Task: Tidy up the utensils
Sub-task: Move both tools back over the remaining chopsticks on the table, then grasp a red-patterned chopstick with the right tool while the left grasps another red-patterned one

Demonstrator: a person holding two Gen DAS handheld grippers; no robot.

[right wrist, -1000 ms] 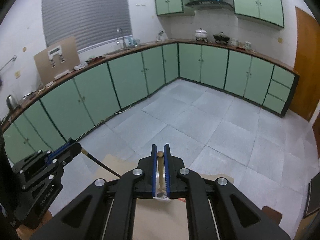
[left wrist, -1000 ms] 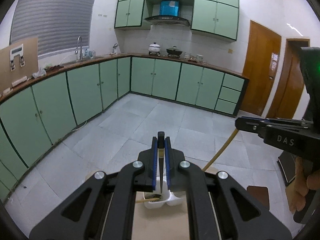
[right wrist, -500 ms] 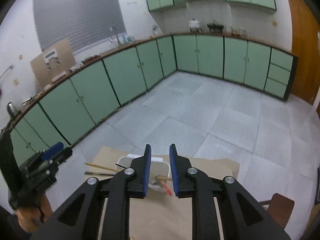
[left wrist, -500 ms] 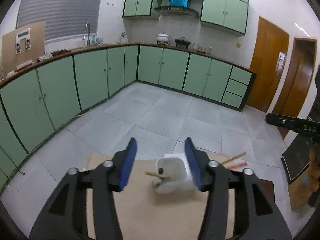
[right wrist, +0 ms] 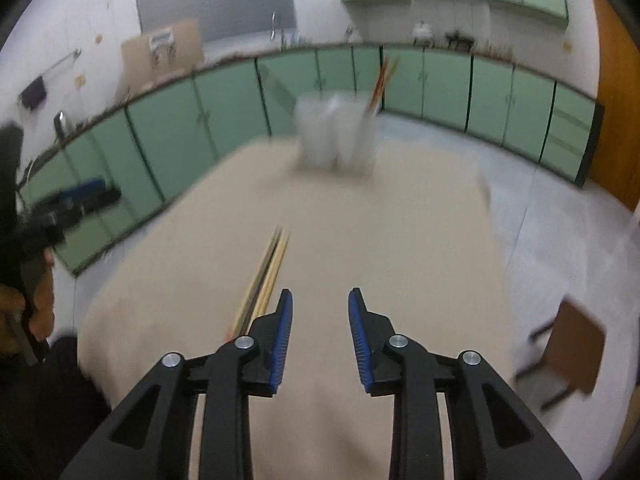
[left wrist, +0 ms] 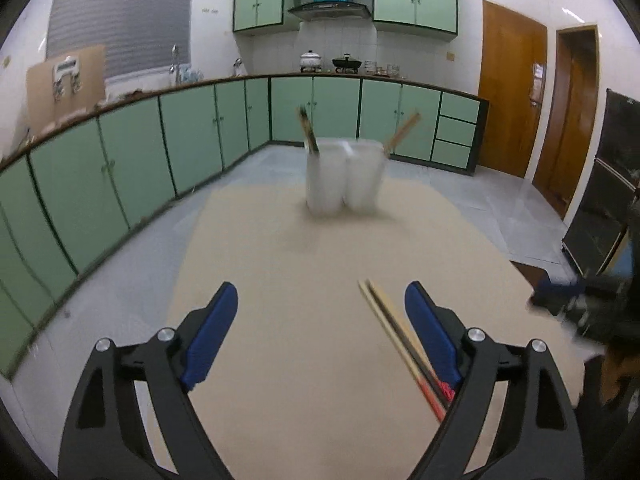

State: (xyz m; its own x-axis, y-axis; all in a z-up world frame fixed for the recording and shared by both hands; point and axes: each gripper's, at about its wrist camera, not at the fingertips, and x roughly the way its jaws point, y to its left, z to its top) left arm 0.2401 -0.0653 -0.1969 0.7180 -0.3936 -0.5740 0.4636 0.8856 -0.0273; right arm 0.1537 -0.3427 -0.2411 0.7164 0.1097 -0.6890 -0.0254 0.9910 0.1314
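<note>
Several thin chopsticks [left wrist: 400, 340] side by side, pale, dark, red-tipped

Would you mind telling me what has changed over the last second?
Both tongs let go of the chopsticks they held over the white holder and drew back; left tongs and right tongs have just been opening, nothing between them. The holder stayed put; the loose chopsticks lie on the table.

My table [left wrist: 304, 360] has a plain beige top filling the lower middle of both views. On it, toward the upper centre, stands a white two-part holder [left wrist: 343, 176]. A loose bundle of chopsticks [left wrist: 396, 336] lies flat at lower right of my left view.
</note>
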